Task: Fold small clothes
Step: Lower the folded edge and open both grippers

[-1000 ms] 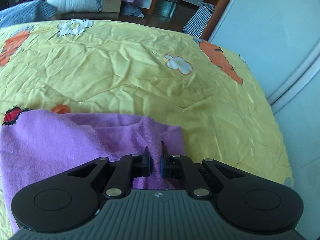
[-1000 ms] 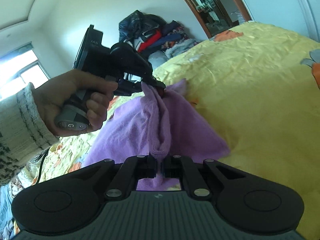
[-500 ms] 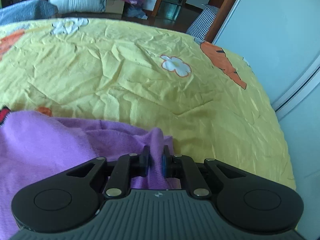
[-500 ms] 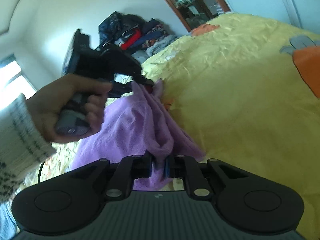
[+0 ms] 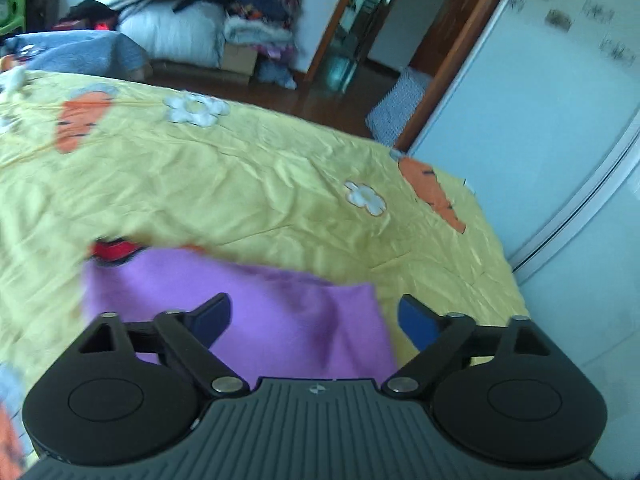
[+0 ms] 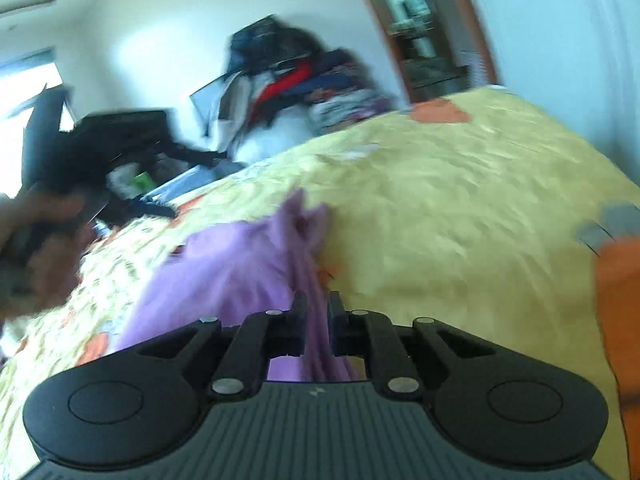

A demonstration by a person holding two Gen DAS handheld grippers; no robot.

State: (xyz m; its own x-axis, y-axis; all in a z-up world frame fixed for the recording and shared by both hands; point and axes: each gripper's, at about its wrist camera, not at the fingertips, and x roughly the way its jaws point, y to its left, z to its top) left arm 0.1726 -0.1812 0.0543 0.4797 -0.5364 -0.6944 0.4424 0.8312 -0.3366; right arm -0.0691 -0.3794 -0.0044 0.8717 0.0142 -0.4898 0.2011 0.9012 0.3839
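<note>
- No brand or readable writing: small marks on the pale blue-white wardrobe door [image 5: 520, 92] at far right are blurred beyond reading; a tiny emblem on each gripper body is too small to make out.
- Surface: wrinkled yellow bed cover printed with orange carrots and white flowers [image 5: 248, 184], spread across both views.
- Task item: small purple knit garment [image 5: 280, 320], lying on the near part of the cover, flat in the left wrist view. A red and black detail [image 5: 114, 250] sits at its far left edge; blurred.
- Left gripper [image 5: 316, 316]: jaws have just been opening and now stand wide. Blue pads [image 5: 414, 320] are clear of the cloth; the garment lies below and between them, not pinched.
- Right gripper [image 6: 318, 312]: jaws narrow, closed on a bunched fold of the purple garment [image 6: 240, 272], which rises between the pads and trails away to the far left.
- In the right wrist view the left gripper appears at far left, held by a hand [image 6: 44, 248]; heavily motion-blurred, apart from the cloth.
- Room: heap of mixed clothes and bedding [image 5: 224, 12] against the far wall; brown wooden door frame [image 5: 340, 20] with an open doorway; dark wooden floor beyond the bed; bright window [image 6: 20, 92] at left in the right wrist view.
</note>
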